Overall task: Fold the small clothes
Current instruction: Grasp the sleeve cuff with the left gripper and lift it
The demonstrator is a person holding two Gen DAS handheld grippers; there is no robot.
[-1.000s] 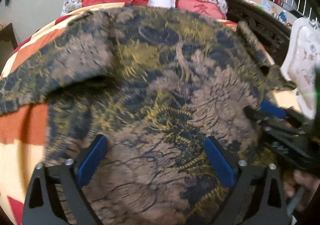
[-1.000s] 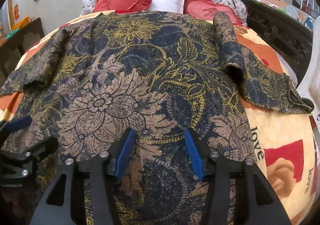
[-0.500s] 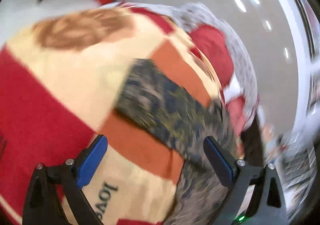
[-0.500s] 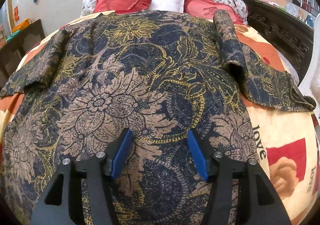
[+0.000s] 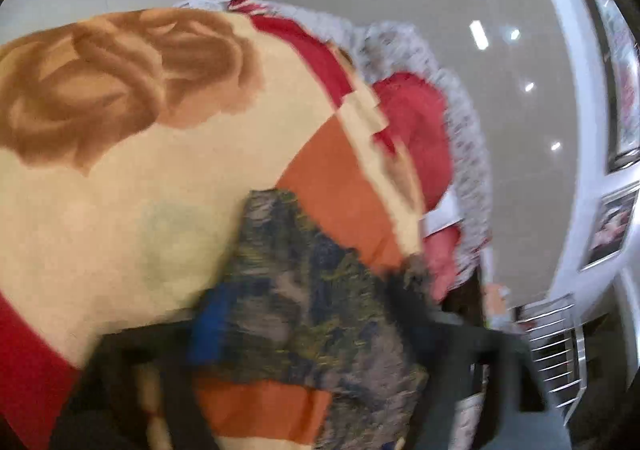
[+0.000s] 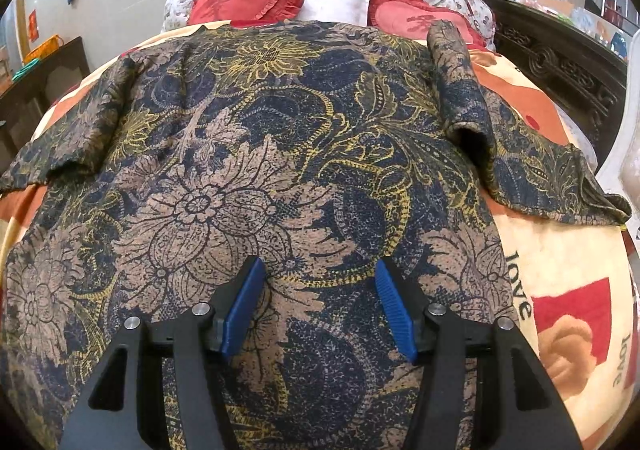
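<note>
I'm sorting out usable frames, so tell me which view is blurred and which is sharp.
Left wrist view: heavily motion-smeared; the left gripper is closing with a patterned sleeve between its jaws, edges streaked, wall lights glaring. Right wrist view: sharp, evenly lit; the patterned shirt and right gripper read crisp, only fisheye bulging the bed cover.

The word "love" was printed twice on the cream blanket (image 6: 568, 250) over the bed: once beside the patterned garment's edge, once beside a red square. Wall papers and the red cushions' characters were too small to read.
</note>
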